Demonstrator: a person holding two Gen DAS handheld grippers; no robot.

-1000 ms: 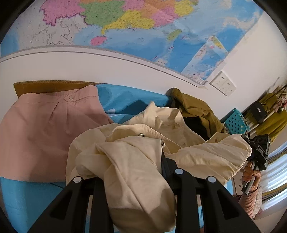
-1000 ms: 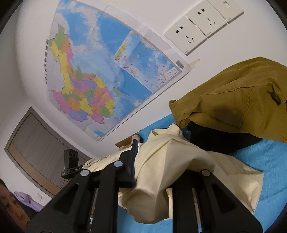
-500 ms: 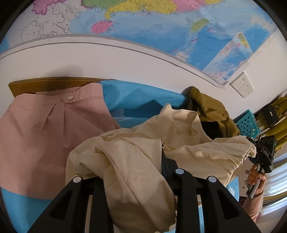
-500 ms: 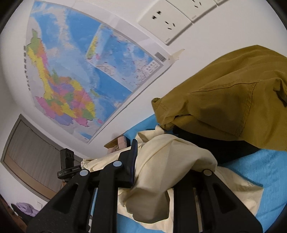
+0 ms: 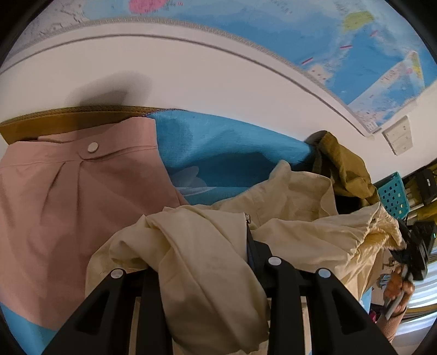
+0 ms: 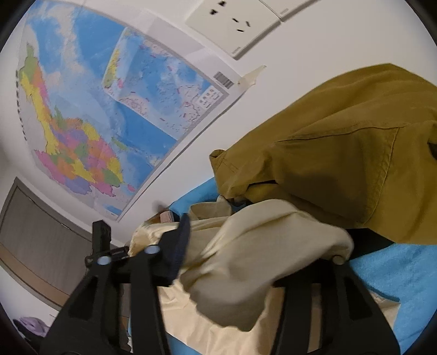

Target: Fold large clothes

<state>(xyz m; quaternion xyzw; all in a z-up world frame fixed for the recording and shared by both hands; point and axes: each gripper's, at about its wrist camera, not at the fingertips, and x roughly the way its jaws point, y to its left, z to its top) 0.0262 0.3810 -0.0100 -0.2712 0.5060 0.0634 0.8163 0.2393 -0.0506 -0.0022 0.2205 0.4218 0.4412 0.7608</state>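
Observation:
A cream garment lies bunched on the blue cloth-covered table. My left gripper is shut on a fold of it, with the fabric draped over the fingers. My right gripper is shut on another part of the same cream garment, and the cloth hides most of the right finger. The right gripper also shows at the far right of the left wrist view, holding the garment's other end.
A folded pink garment lies at the left on the table. An olive-brown garment is heaped at the back by the wall, over something dark. A map and wall sockets are on the wall. A teal basket stands at the right.
Both grippers have moved forward and lower toward the wall with the cream garment. The pink garment and the olive heap appear larger and closer. Both grips are unchanged.

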